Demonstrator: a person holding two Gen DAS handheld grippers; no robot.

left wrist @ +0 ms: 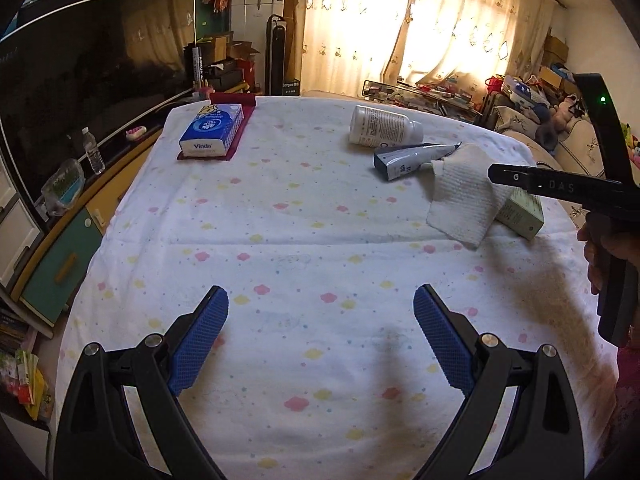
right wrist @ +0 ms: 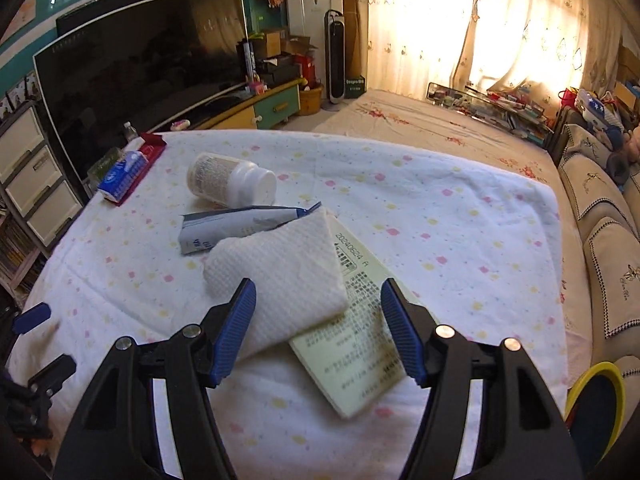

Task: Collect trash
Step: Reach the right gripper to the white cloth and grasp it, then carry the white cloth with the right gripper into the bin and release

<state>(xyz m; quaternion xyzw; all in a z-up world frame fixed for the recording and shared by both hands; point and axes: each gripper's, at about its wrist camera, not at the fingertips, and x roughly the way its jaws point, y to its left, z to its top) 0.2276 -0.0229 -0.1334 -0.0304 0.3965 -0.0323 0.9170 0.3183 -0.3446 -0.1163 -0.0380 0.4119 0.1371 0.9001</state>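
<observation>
Tissue (right wrist: 280, 276) btwn right fingers (right wrist: 236, 332), untouched

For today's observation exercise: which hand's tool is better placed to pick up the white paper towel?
Right. The right tool is open directly over the paper towel. The left tool is open over bare tablecloth, well short of it.

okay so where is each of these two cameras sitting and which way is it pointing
Left wrist: on the left gripper, looking down over bare tablecloth; its open blue pads and the right gripper with a hand show.
Right wrist: on the right gripper, open above the paper towel and green box.
Shared: towel, box, bottle, tube, tissue pack.
</observation>
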